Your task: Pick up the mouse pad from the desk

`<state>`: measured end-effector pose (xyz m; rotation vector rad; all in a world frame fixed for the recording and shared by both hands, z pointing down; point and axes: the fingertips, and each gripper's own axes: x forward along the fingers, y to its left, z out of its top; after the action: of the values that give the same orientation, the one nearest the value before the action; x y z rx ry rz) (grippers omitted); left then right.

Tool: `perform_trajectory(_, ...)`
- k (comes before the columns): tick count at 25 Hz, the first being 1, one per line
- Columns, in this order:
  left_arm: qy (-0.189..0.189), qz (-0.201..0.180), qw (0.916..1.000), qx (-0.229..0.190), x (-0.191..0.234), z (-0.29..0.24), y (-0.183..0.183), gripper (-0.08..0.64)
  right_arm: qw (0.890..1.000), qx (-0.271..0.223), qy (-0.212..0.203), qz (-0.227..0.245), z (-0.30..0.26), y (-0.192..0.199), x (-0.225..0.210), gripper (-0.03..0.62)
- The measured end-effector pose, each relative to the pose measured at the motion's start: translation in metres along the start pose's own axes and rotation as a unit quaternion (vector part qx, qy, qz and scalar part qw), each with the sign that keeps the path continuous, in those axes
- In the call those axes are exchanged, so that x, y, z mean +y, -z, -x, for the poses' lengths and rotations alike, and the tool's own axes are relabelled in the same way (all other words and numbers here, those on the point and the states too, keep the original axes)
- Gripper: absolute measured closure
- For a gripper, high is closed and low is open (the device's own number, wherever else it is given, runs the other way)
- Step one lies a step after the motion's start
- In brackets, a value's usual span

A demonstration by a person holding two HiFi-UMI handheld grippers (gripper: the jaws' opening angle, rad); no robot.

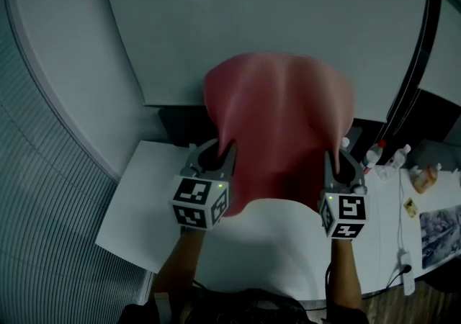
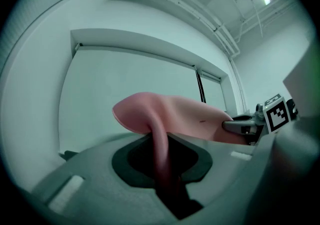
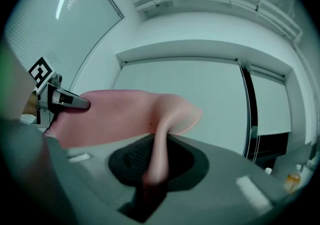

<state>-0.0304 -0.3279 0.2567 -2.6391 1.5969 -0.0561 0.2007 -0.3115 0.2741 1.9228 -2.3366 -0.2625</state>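
A large soft pink mouse pad (image 1: 281, 121) hangs in the air above the white desk (image 1: 144, 200), lifted by its two near corners. My left gripper (image 1: 220, 153) is shut on the pad's left edge, and my right gripper (image 1: 335, 164) is shut on its right edge. In the left gripper view the pink mouse pad (image 2: 165, 119) runs pinched between the jaws, with the right gripper (image 2: 245, 126) showing across it. The right gripper view shows the mouse pad (image 3: 125, 114) folded between its jaws and the left gripper (image 3: 67, 100) clamped at the far side.
Small bottles (image 1: 374, 153) and an orange-capped bottle (image 1: 425, 178) stand at the desk's right side, with a cable and a plug (image 1: 405, 272) near the front right edge. White wall panels (image 1: 274, 13) rise behind. A ribbed blind (image 1: 43, 193) fills the left.
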Motion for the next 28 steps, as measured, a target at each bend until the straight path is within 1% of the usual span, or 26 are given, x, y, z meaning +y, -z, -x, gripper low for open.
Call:
perform_trajectory(2,-0.001,-0.006,0.9999,-0.012,-0.001,0.001,-0.011,0.492,1.0,-0.006,0.005,0.001,0.002,-0.008,-0.002,0.528)
perform_trajectory(7,-0.004,-0.021,0.999,-0.04,-0.002,0.002,-0.036,0.492,0.999,-0.046,0.018,0.004,0.005,-0.035,-0.007,0.529)
perform_trajectory(15,-0.013,-0.047,0.9956,-0.08,-0.008,0.006,-0.067,0.492,0.995,-0.089,0.035,0.013,0.013,-0.062,-0.011,0.529)
perform_trajectory(19,-0.014,-0.05,0.9949,-0.087,-0.01,0.006,-0.07,0.492,0.995,-0.096,0.037,0.017,0.015,-0.066,-0.013,0.529)
perform_trajectory(28,-0.015,-0.048,0.995,-0.086,-0.008,0.008,-0.068,0.492,0.994,-0.096,0.037,0.023,0.015,-0.068,-0.009,0.529)
